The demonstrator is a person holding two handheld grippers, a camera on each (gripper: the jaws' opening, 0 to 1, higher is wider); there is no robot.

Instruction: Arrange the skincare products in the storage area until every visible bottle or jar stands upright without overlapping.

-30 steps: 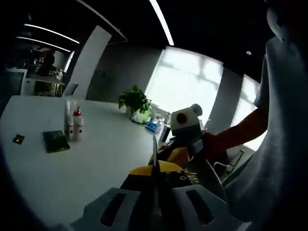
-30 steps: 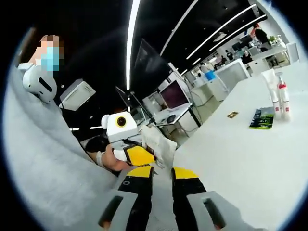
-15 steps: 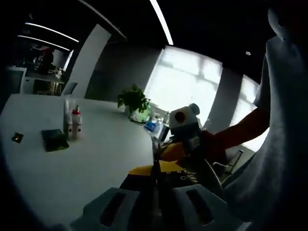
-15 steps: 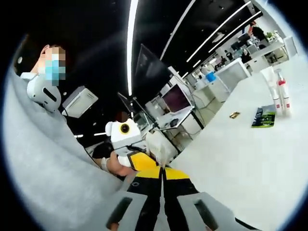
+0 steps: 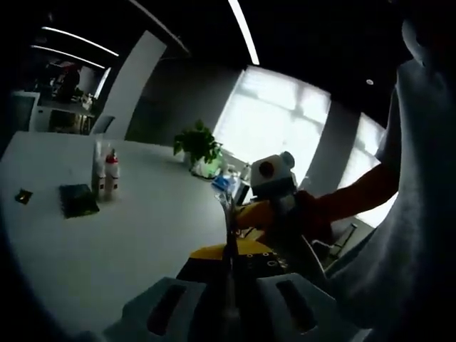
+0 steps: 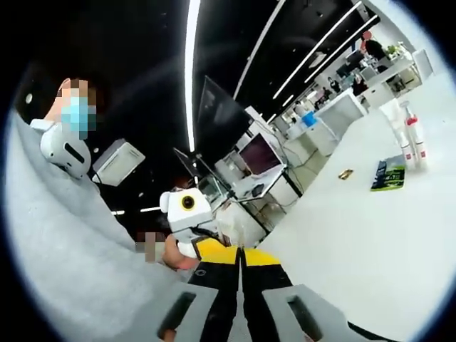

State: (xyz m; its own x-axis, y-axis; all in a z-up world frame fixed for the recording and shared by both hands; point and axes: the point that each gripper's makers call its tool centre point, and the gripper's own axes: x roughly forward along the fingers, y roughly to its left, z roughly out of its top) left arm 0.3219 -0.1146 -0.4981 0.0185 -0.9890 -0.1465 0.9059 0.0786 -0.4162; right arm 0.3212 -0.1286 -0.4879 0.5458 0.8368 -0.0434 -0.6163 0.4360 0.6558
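Since a second ago the right gripper (image 6: 241, 258) has closed its fingers; they now meet with nothing seen between them. The left gripper (image 5: 229, 251) has its fingers pressed together on a thin flat sheet (image 5: 229, 214) standing edge-on. Both hover off the near edge of the white surface (image 5: 135, 242). Far across it, well apart from the fingers, two bottles (image 5: 105, 174) stand upright side by side, just beside a dark flat packet (image 5: 77, 200). A small sachet (image 5: 23, 196) lies further left.

Dim office, black ceiling with strip lights (image 5: 243, 32), bright windows (image 5: 274, 121) (potted plant (image 5: 197, 146) alongside), white table (image 5: 128, 235).
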